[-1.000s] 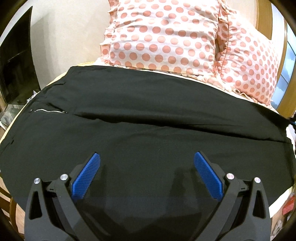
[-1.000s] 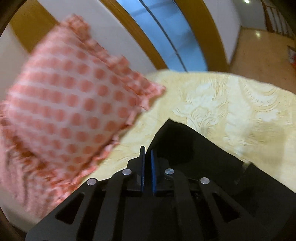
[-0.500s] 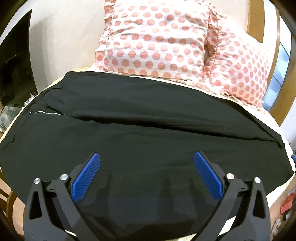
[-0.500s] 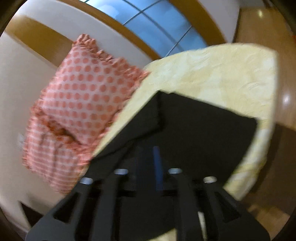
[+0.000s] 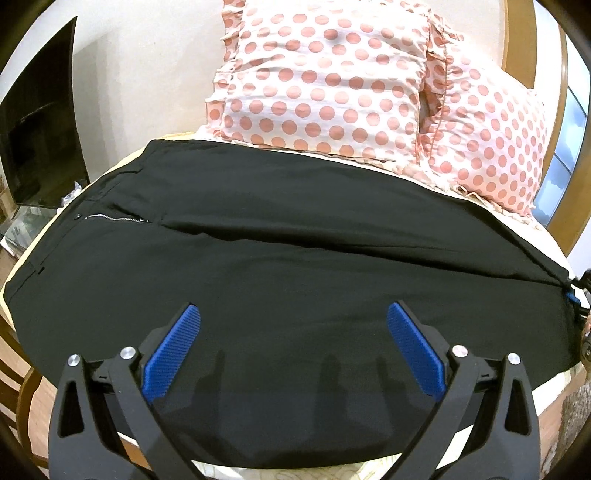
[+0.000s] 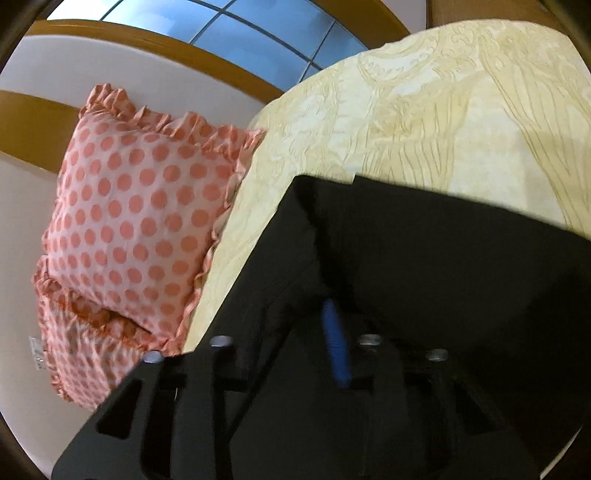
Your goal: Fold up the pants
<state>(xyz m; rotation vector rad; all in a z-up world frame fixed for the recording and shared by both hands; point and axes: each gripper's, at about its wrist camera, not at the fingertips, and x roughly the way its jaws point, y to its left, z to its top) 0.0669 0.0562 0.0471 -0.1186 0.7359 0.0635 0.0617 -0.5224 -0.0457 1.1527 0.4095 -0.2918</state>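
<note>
Black pants [image 5: 295, 229] lie flat across the bed, waist and zipper [image 5: 114, 218] at the left, leg ends at the right. My left gripper [image 5: 293, 350] is wide open and empty, hovering over the near leg. My right gripper [image 6: 325, 332] is over the leg ends [image 6: 424, 258]; the view is blurred and only one blue pad [image 6: 336, 343] shows, with black cloth around the fingers. It also shows at the right edge of the left wrist view [image 5: 576, 295], at the hem.
Two pink polka-dot pillows [image 5: 325, 81] [image 6: 140, 221] lean at the head of the bed. A yellow patterned bedspread [image 6: 424, 122] covers the mattress. A dark screen [image 5: 40, 122] stands at the left. A window [image 6: 240, 33] is behind the pillows.
The right gripper swung and rose with the leg ends spread flat under it. The left gripper drew back slightly and stayed open. The pants look smoother.
</note>
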